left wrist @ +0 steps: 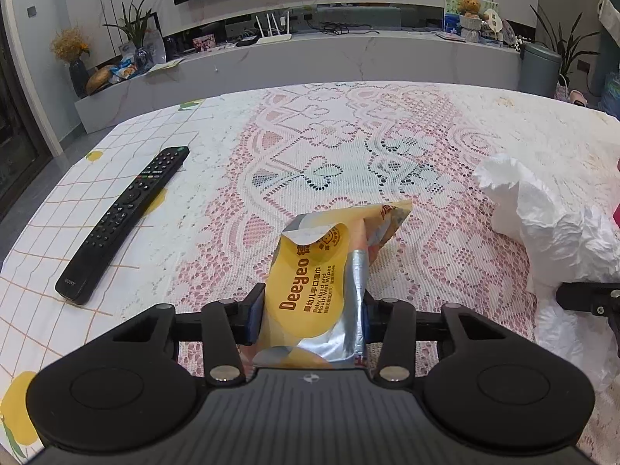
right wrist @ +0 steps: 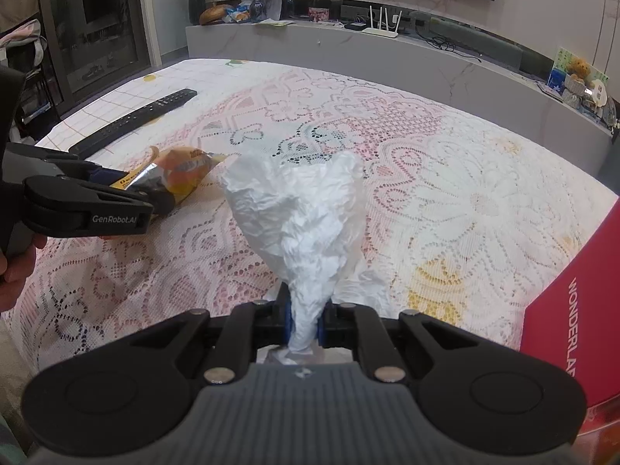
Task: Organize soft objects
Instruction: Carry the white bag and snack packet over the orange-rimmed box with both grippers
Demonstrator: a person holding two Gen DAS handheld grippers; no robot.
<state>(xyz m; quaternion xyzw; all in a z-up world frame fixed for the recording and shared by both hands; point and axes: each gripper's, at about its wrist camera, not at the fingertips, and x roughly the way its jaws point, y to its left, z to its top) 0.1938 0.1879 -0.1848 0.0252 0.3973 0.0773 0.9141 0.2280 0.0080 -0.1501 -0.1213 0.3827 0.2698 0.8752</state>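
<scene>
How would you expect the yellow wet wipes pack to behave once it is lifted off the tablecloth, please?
The wet wipes pack will probably flop: its far end already curls and creases. Its glossy foil wrapper looks slippery, so it might slide between the left gripper fingers. It seems partly emptied, hence likely light.

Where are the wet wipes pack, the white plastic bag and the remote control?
wet wipes pack [left wrist: 310, 294], left wrist view, yellow front.
white plastic bag [right wrist: 306, 224], right wrist view, crumpled middle.
remote control [left wrist: 124, 221], left wrist view, button face.
</scene>
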